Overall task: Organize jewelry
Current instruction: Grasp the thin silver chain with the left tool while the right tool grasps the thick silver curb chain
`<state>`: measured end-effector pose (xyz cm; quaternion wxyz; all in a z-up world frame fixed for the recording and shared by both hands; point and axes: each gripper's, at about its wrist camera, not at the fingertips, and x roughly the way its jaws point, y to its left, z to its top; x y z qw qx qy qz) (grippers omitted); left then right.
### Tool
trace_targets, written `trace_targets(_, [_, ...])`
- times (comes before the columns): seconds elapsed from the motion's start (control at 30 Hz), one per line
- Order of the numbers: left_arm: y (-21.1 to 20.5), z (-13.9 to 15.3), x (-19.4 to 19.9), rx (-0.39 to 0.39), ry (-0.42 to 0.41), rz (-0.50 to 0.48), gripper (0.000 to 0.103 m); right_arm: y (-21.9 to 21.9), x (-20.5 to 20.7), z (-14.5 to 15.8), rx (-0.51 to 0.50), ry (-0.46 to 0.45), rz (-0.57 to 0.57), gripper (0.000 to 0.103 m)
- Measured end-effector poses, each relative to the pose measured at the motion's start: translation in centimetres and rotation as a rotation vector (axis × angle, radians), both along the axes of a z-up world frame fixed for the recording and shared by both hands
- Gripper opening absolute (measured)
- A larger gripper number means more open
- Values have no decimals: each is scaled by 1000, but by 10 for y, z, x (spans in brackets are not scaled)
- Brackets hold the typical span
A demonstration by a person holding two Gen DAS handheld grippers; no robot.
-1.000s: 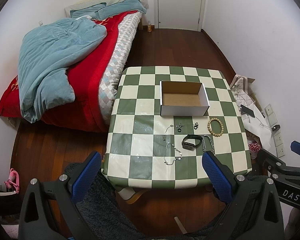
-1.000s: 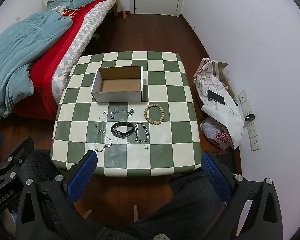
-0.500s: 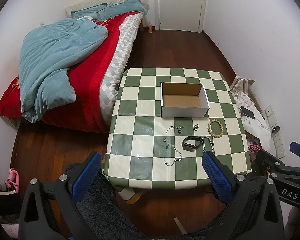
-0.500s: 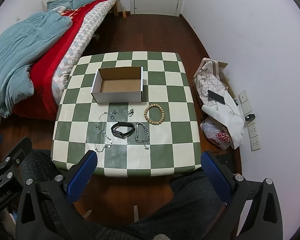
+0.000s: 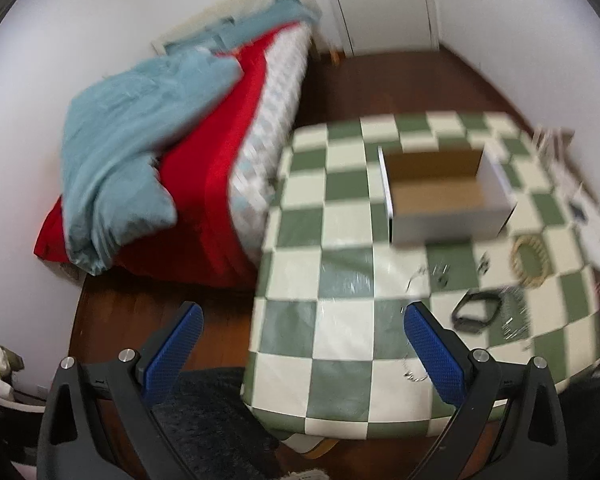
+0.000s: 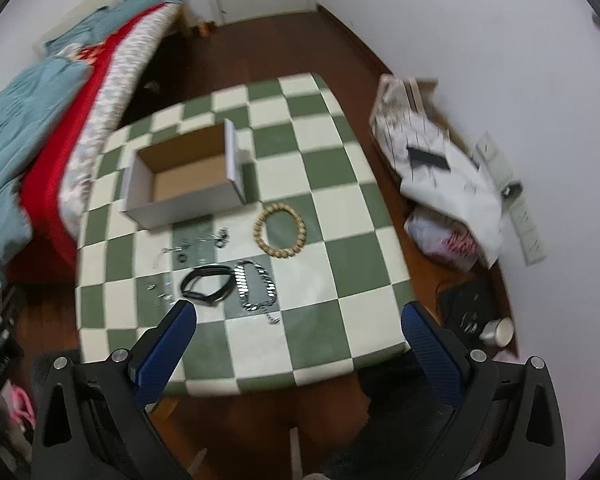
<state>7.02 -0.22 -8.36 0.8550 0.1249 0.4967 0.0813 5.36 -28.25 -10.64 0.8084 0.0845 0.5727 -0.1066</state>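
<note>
An open cardboard box (image 6: 184,176) (image 5: 444,196) stands on a green-and-white checked table (image 6: 340,256) (image 5: 340,280). In front of it lie a wooden bead bracelet (image 6: 280,231) (image 5: 530,256), a black band (image 6: 207,285) (image 5: 477,312), a silver chain bracelet (image 6: 256,286), and small rings and thin chains (image 6: 196,248). My right gripper (image 6: 300,340) hangs open above the table's near edge, empty. My left gripper (image 5: 304,340) is open too, over the table's near left corner. The left wrist view is blurred.
A bed (image 5: 204,152) with a red cover and blue blanket stands left of the table. White bags (image 6: 432,168) and a phone lie on the wooden floor at the right, by the wall. A mug (image 6: 500,330) sits on the floor near the table's right corner.
Both grippers have dropped closer to the table. The left view has swung left and the right view has tilted right. The jewelry has not moved.
</note>
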Motion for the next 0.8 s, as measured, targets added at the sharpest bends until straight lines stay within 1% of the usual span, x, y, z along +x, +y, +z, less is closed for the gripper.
trace_targets(0.03, [-1, -13, 4, 5, 27, 1, 103, -5, 2, -14, 1, 17, -8, 96])
trace_targets(0.1, [-6, -45, 13, 23, 83, -5, 103, -11, 7, -47, 26, 56, -27, 84])
trace_targets(0.17, [-10, -69, 14, 18, 142, -11, 103, -14, 14, -78, 82, 94, -37, 79])
trace_targets(0.27, [-14, -103, 19, -14, 225, -7, 103, -13, 19, -114, 100, 129, -42, 76])
trace_targets(0.3, [-15, -113, 20, -26, 252, -6, 103, -12, 21, -127, 107, 140, -44, 73])
trace_targets(0.4, [-22, -135, 18, -83, 316, -14, 102, -8, 22, -146, 145, 160, -42, 68])
trace_targets(0.43, [-24, -141, 16, -107, 335, -22, 102, -6, 23, -153, 147, 165, -37, 67])
trace_targets(0.5, [-29, -149, 13, -128, 361, -28, 102, -3, 24, -160, 153, 164, -29, 66])
trace_targets(0.63, [-43, -160, 7, -146, 371, -81, 102, 5, 27, -169, 154, 162, -11, 63])
trace_targets(0.67, [-47, -161, 4, -153, 375, -94, 100, 8, 29, -171, 136, 165, -4, 63])
trace_targets(0.7, [-50, -162, 3, -157, 379, -107, 91, 12, 29, -171, 111, 155, 8, 62])
trace_targets(0.73, [-54, -165, 1, -156, 388, -118, 84, 17, 29, -172, 84, 153, 20, 62])
trace_targets(0.77, [-57, -167, -1, -158, 406, -131, 76, 22, 30, -173, 56, 151, 35, 62])
trace_targets(0.8, [-59, -165, -4, -173, 380, -140, 70, 27, 30, -173, 26, 147, 50, 60])
